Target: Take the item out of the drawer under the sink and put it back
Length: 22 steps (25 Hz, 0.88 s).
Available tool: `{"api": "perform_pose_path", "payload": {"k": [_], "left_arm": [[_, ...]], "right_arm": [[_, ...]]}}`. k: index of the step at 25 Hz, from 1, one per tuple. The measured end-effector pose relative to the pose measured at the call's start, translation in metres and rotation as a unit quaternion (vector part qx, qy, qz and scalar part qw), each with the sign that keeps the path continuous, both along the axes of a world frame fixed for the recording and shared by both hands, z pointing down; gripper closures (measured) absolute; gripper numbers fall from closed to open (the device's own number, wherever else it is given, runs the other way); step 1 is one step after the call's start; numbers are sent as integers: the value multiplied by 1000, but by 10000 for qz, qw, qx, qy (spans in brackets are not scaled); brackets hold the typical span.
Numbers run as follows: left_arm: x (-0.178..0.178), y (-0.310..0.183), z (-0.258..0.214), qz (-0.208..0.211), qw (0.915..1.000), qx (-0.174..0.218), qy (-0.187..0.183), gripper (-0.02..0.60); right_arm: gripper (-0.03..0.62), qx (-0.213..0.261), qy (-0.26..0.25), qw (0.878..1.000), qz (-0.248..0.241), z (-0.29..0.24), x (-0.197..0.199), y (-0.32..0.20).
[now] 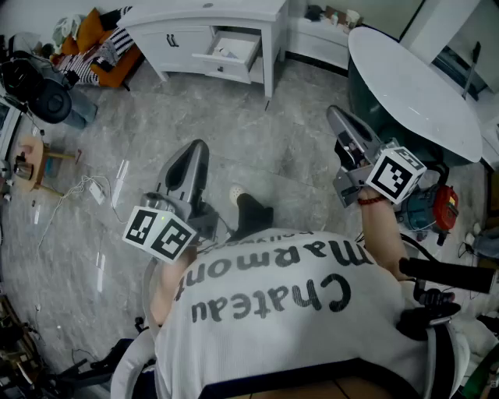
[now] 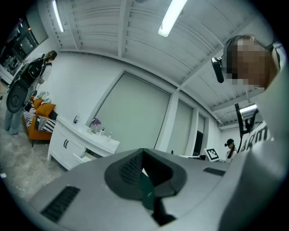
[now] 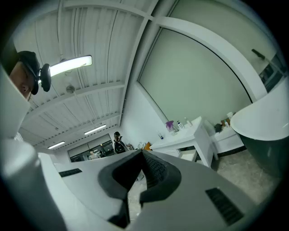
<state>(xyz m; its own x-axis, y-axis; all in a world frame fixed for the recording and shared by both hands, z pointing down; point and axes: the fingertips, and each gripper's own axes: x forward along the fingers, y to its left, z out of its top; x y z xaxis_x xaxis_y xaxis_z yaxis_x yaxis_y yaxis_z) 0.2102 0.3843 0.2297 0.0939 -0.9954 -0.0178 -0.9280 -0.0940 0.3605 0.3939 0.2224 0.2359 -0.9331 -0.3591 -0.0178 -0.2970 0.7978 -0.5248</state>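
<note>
Both grippers are closed and empty: the left gripper [image 1: 196, 148] and the right gripper [image 1: 337, 114] each show their pads pressed tip to tip in their own views, left [image 2: 143, 154] and right [image 3: 142, 153], with nothing between. They are held level, side by side, pointing at the far end of the room.

Far ahead, well apart from both, stands the white vanity cabinet [image 1: 204, 11] with its drawer [image 1: 236, 48] pulled open. The item seems to be the small pale shape [image 1: 223, 53] lying inside, though it is too small to name.

The step in hand looks like the approach. It should go best by walking up square to the drawer, spreading one gripper's jaws before reaching in, and coming in over the drawer front rather than against it.

Count: two grippers, one cabinet, one open drawer, one bathtub [image 1: 413, 86] on the right. Bottles on the cabinet top are too small to count.
</note>
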Motion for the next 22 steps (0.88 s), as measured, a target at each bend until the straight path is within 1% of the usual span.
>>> {"api": "perform_pose_path", "payload": {"k": [6,9,12,15,17,19,21,22], "left_arm": [[-6,2,-3,31,10000,-2,-5,577],[-11,2,-3,-35,10000,7,-6,577],[-17,3,-3,-105,9999,25,-72,577],[-19,3,-5,-121,9998,66,-151,577],[-18,5,-8,-144,9995,129,-266,577],[-18,6,-13,-193,9988,285,-344,577],[-22,5,-16,-200,9983,449,-313,577],[-25,3,-16,-163,9983,509,-245,577]], "right_arm": [[583,85,79,9999,-42,-3,-9,4],[583,101,106,9999,-35,-3,-11,3],[583,260,120,9996,24,-4,-11,3],[582,585,211,9980,86,-9,-11,5],[582,975,404,9942,196,-14,-8,7],[582,1434,633,9870,364,-21,-3,3],[582,1711,726,9814,477,-29,-2,-7],[582,1728,712,9812,483,-32,-4,-11]]}}
